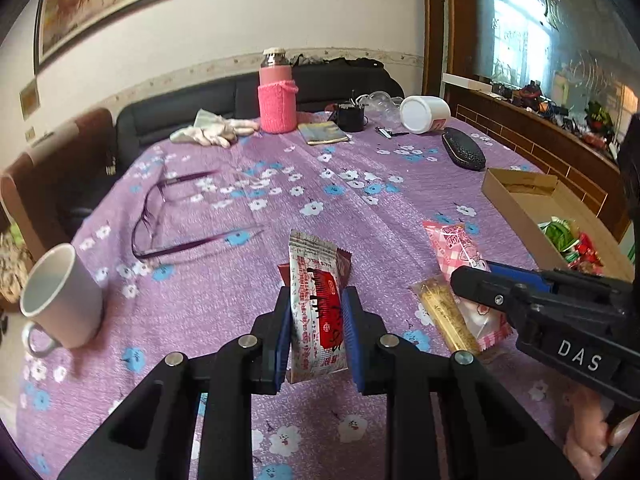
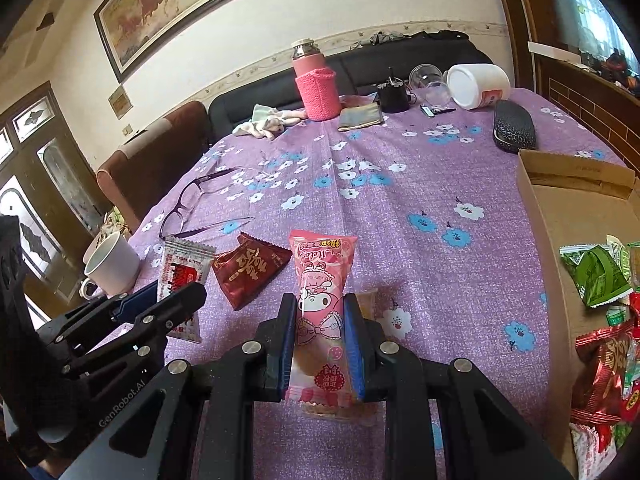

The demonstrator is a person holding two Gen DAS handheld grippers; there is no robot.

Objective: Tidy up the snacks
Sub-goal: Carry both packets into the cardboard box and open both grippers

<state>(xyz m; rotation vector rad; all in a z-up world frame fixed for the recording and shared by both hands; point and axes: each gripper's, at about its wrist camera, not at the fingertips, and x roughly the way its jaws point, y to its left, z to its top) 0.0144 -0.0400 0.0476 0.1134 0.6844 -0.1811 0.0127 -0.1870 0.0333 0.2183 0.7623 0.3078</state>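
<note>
Both grippers are loaded, mid-carry. The left gripper is clamped on a red-and-white packet at frame centre; the right gripper pinches a pink packet. Next, probably, each goes to the cardboard box at right edge, over its wall.

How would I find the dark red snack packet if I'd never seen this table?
Start at the purple flowered tablecloth and find the white mug near its left edge. Just right of it, past the red-and-white packet, lies the dark red packet, flat on the cloth. It alone is maroon and held by neither gripper.
</note>
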